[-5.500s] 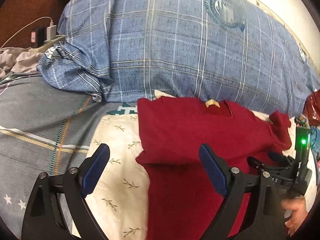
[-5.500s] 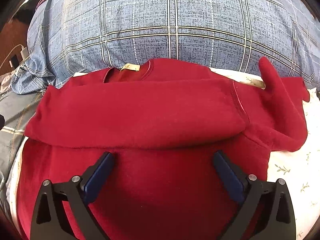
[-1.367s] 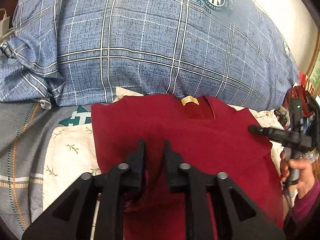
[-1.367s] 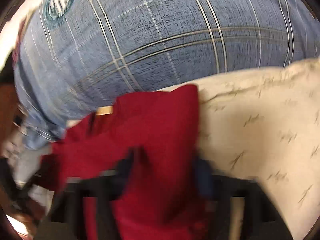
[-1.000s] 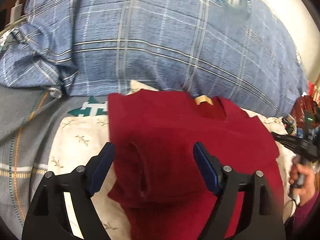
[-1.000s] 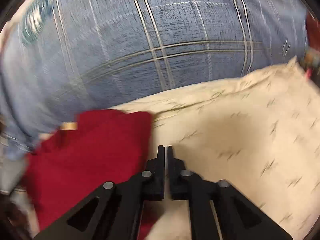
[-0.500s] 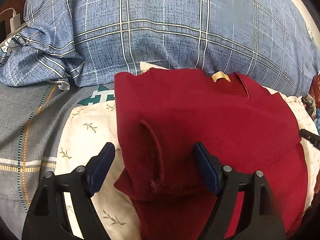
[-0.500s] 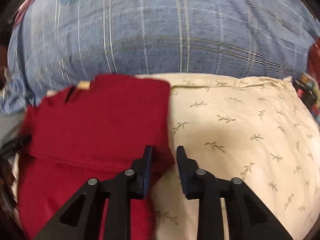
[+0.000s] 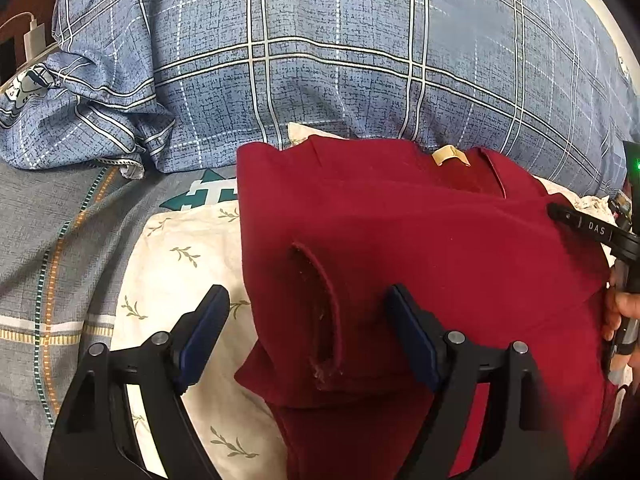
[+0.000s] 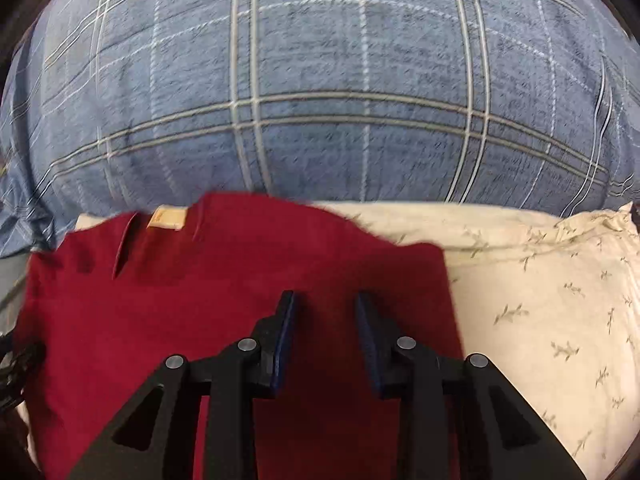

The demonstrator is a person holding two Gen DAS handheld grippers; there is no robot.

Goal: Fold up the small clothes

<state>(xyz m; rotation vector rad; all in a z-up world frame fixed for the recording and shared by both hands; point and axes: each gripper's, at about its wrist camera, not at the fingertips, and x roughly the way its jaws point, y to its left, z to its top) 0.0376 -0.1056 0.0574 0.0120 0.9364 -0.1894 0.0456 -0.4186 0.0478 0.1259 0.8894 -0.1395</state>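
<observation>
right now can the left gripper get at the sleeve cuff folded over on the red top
Probably yes: the left gripper is open with the sleeve cuff on the red top lying between its fingers, nothing covering it.

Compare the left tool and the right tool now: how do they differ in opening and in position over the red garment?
The left tool is wide open; the right tool shows only a narrow gap. The left tool straddles the folded sleeve cuff at the red garment's left edge; the right tool sits near its right edge. Neither grips fabric.

Dark red sweater (image 9: 420,248) lies flat, both sleeves folded across its front
</observation>
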